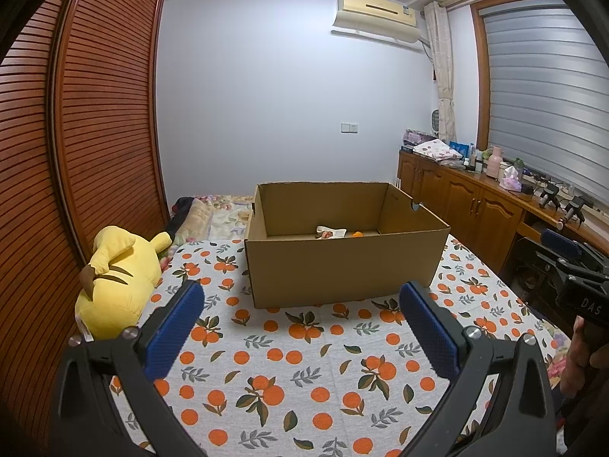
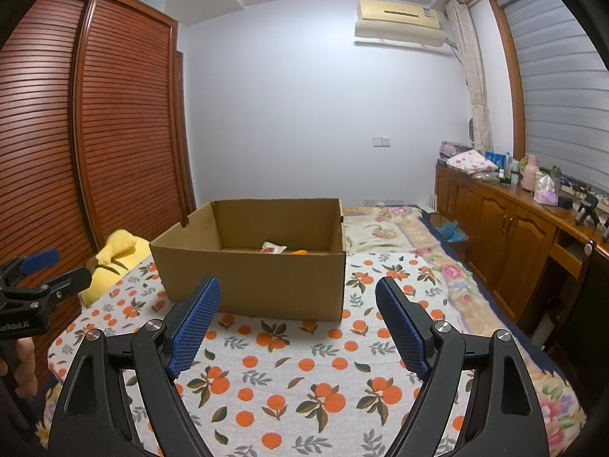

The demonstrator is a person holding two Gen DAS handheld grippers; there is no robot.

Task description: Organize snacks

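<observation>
An open cardboard box (image 1: 342, 266) (image 2: 259, 278) stands on the orange-print cloth (image 1: 274, 373) (image 2: 289, 373). Inside it lie a pale snack packet (image 1: 330, 233) (image 2: 272, 247) and something orange (image 1: 357, 234) (image 2: 299, 252); the rest of the floor is hidden by the front wall. My left gripper (image 1: 300, 293) hovers in front of the box, open, with nothing between its blue pads. My right gripper (image 2: 298, 289) is likewise open and empty before the box. Each gripper shows at the other view's edge (image 1: 571, 262) (image 2: 38, 274).
A yellow plush toy (image 1: 118, 278) (image 2: 114, 262) lies left of the box beside a slatted wooden wardrobe (image 1: 76, 133). A wooden cabinet (image 1: 475, 205) (image 2: 506, 228) with bottles and clutter runs along the right. Floral bedding (image 2: 384, 228) lies behind the box.
</observation>
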